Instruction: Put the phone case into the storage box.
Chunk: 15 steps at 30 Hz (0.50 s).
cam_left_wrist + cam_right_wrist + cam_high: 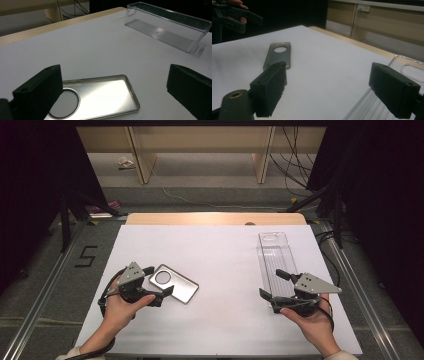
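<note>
White table: our left gripper, jaws apart, straddles the metal lid; our right gripper gapes beside the clear box. Gripping the lid's thin rim carelessly, we might let it skid away.

Table cover: a white sheet lay across the tabletop.
Table edge: bare wood showed along the far side.
Floor marking: a black "5" sat left of the table.
Cables: dark leads trailed over the floor beyond.
</note>
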Motion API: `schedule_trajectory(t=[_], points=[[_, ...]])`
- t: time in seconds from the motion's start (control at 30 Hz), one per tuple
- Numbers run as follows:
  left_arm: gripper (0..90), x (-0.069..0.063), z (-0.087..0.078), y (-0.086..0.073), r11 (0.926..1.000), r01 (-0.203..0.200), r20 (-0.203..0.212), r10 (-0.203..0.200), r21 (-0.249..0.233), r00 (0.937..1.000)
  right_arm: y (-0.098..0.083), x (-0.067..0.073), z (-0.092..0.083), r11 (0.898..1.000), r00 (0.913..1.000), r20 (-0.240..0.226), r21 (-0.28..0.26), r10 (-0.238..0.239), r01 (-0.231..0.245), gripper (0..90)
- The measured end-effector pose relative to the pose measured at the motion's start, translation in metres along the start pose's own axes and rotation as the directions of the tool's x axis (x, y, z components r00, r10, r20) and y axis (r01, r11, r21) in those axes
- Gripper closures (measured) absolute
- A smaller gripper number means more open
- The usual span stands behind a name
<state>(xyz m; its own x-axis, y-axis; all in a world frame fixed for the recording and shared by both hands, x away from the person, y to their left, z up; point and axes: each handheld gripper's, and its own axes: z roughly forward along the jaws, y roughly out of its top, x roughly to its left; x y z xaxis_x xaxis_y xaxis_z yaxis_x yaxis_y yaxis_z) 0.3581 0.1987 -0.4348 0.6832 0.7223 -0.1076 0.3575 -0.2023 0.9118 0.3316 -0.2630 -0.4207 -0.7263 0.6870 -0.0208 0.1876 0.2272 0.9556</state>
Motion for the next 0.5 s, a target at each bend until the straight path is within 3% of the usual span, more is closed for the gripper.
schedule_trajectory(t=[0.3, 0.4, 0.43, 0.47, 0.5], points=[[2.4, 0.0, 0.0, 0.0, 0.9999, -0.005, -0.011, 0.005, 0.01, 0.9999, 0.0, 0.001, 0.001, 1.0, 1.0, 0.001, 0.004, -0.002, 0.002, 15.8], [12.1, 0.0, 0.003, 0.0, 0.9999, 0.005, -0.034, -0.004, 0.016, 0.9994, 0.0, 0.001, 0.001, 1.0, 1.0, 0.002, 0.005, -0.003, 0.003, 15.8], [23.8, 0.001, 0.006, 0.001, 0.9996, 0.008, -0.047, -0.006, 0.026, 0.9989, 0.0, 0.001, 0.002, 1.0, 1.0, -0.001, 0.006, -0.003, 0.003, 15.9], [23.8, 0.001, 0.009, 0.003, 0.9992, 0.006, -0.056, -0.004, 0.04, 0.9984, 0.0, 0.001, 0.002, 1.0, 1.0, -0.001, 0.006, -0.003, 0.003, 15.9], [32.5, 0.001, 0.012, 0.004, 0.9988, 0.007, -0.058, -0.004, 0.048, 0.9983, 0.0, 0.001, 0.002, 1.0, 1.0, 0.001, 0.009, -0.005, 0.005, 15.9]])
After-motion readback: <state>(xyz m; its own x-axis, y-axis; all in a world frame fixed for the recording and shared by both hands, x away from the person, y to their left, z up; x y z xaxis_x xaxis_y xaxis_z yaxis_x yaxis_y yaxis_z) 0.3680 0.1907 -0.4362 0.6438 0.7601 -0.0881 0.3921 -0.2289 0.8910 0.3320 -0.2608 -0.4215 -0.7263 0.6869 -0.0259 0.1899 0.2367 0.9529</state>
